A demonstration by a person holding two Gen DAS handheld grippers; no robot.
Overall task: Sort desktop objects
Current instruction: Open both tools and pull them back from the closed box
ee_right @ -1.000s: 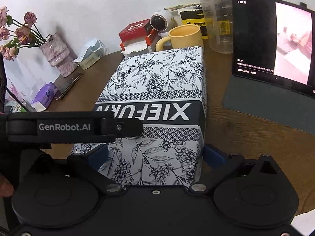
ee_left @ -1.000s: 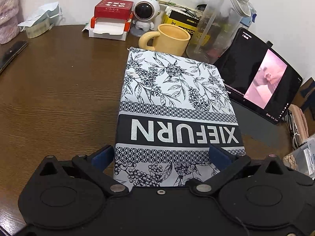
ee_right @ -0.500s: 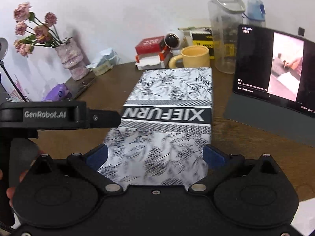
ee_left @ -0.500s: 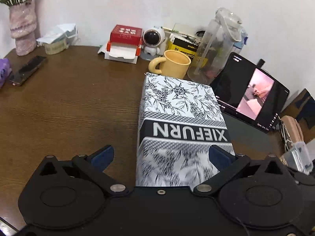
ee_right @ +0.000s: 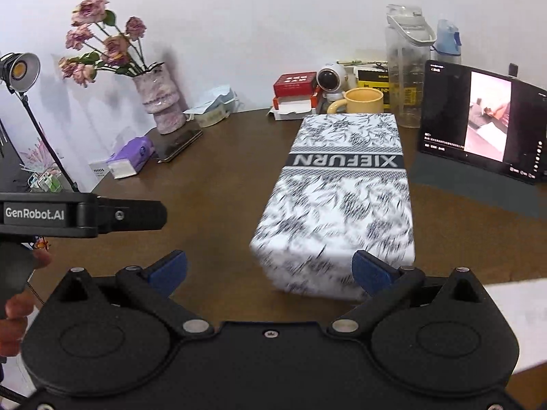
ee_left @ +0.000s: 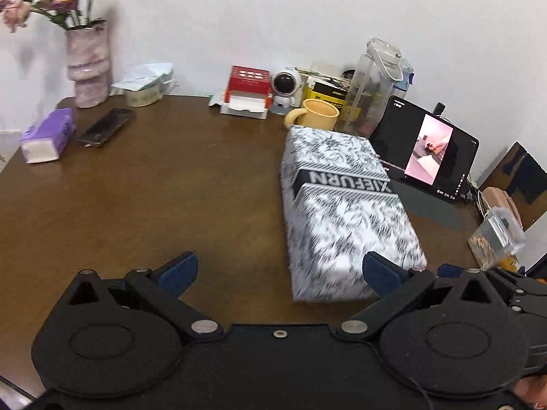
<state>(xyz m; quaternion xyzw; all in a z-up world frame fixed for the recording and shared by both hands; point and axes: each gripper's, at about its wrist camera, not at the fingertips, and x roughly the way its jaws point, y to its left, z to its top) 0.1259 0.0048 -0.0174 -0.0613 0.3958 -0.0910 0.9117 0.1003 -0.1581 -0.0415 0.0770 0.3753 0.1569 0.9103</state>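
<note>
Patterned box [ee_right: 342, 198] lay flat on the brown table [ee_left: 154, 188], its far end just beside the yellow mug [ee_right: 364, 100]. Both tools, left [ee_left: 278, 270] and right [ee_right: 270, 268], were spread wide and held nothing. Judged step: picking a target; next calls for closing in.

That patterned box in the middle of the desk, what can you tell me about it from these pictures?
The box is long and rectangular, white with a black leaf-and-berry print and a dark band across its lid reading XIEFURN. It looks like printed cardboard and is closed. It lies flat on the brown wooden table, its far end close to a yellow mug, with a propped tablet to one side. Its near end is blurred. Neither pair of open fingers appears to grip it.
</note>
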